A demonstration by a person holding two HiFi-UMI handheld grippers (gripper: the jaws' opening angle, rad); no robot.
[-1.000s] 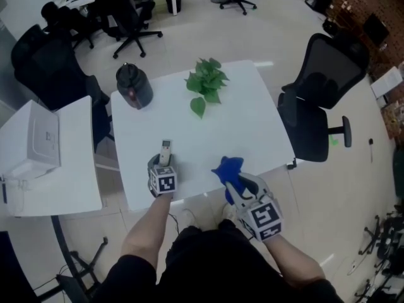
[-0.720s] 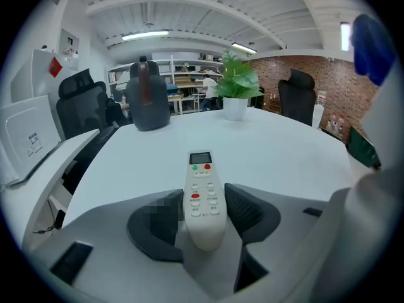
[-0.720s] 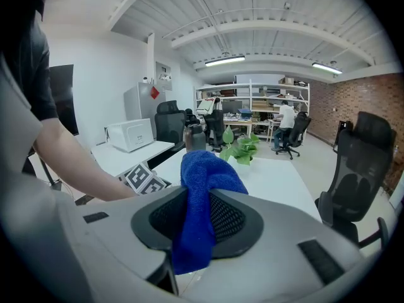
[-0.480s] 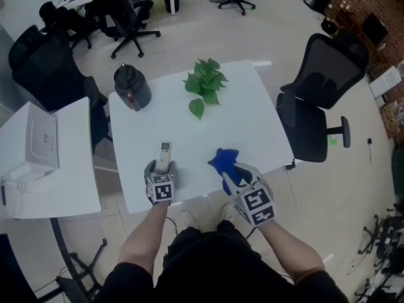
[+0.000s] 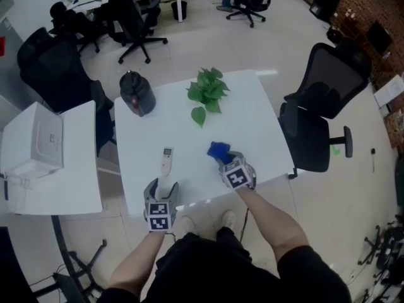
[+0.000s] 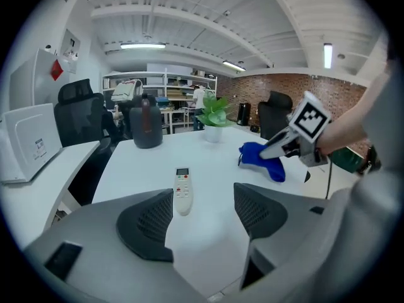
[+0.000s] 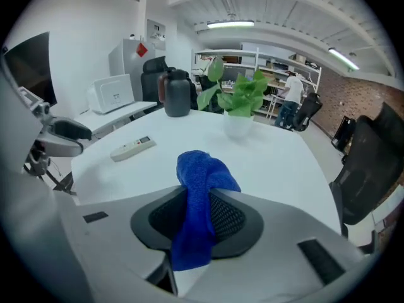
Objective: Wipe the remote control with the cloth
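Looking at how things sit, the slim white remote control with red buttons (image 5: 166,160) lies flat on the white square bench (image 5: 252,125), long axis running near to far, just beyond the tips of the left claw (image 5: 161,187). That claw's jaws are spread wide with nothing between them. The right claw (image 5: 226,161) is clamped on the crumpled bright blue cloth (image 5: 218,149), off to the right of the remote and clear of it; I can't tell if the cloth is brushing the bench. If it were me, I'd swing the cloth left and lead with the loose bunch sticking out past the jaws, so fabric meets the buttons and not hard plastic. Stroke along the length, light pressure. My guess is the remote is light and will skate on that smooth top, so pinching its near end with the left claw first seems smart. The leafy green plant (image 5: 207,90) and dark jug (image 5: 137,93) sit well off at the far side, so no worries there.
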